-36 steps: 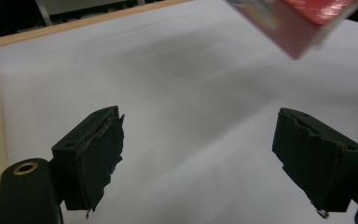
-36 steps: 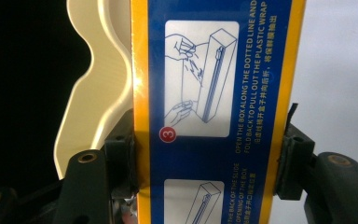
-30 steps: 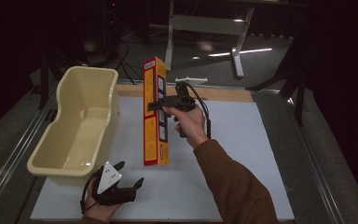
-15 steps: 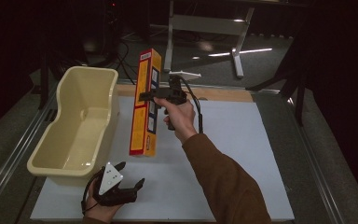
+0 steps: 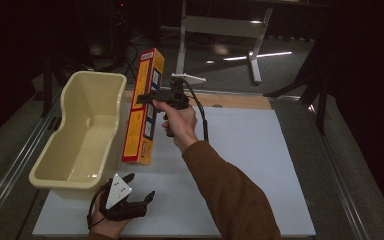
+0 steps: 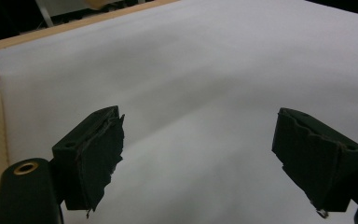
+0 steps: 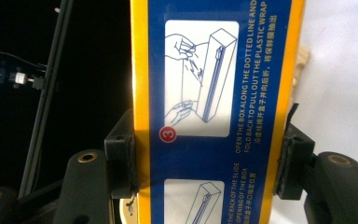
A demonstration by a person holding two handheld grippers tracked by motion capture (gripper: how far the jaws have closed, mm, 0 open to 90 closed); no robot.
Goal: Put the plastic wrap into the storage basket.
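A long yellow and blue box (image 5: 143, 107) with printed instructions hangs in the air, tilted, beside the cream tub (image 5: 75, 155). My right gripper (image 5: 147, 97) is shut on the box at about mid-length. In the right gripper view both black pads press the yellow edges of the box (image 7: 214, 107). My left gripper (image 5: 135, 192) rests low near the front edge of the white sheet (image 5: 260, 150). Its jaws stand wide apart over bare sheet, and its fingers (image 6: 93, 156) hold nothing.
The cream tub stands at the left, partly on the sheet, with nothing inside it. A wooden strip (image 5: 240, 101) runs along the sheet's far edge. Metal rails (image 5: 10, 165) flank the table, and a dark floor with a stand lies beyond.
The right hand has carried the box to the left and a little up, toward the tub, tilting its top further away. The left gripper has stayed where it was.
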